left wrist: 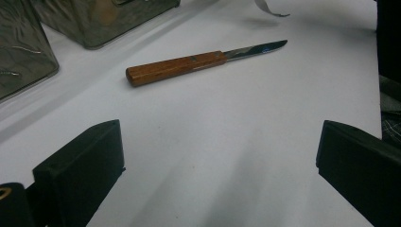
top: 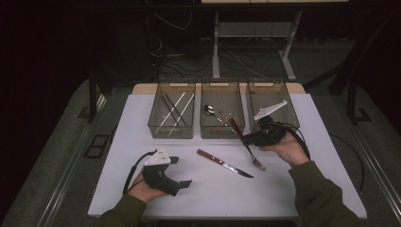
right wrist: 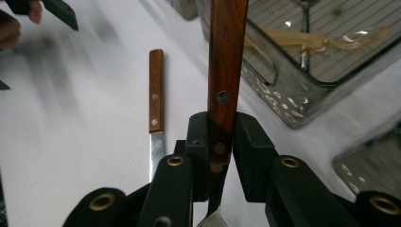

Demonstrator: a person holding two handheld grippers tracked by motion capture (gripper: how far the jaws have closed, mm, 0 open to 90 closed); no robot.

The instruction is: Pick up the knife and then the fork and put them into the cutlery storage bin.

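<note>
So from the high view, we have chopsticks [top: 174,109] and a spoon [top: 211,112] binned already, while the knife [top: 224,163] lies on the table [top: 142,189]; in the left gripper view our left hand-held gripper [left wrist: 217,165] gapes empty; in the right gripper view the right hand-held gripper [right wrist: 220,151] clamps the fork [right wrist: 226,61] beside the middle bin [right wrist: 283,101], not yet dropped

text: none legible | labels/brands: none | numbers/signs: none | checked: all three views, no readable marking on any surface
</note>
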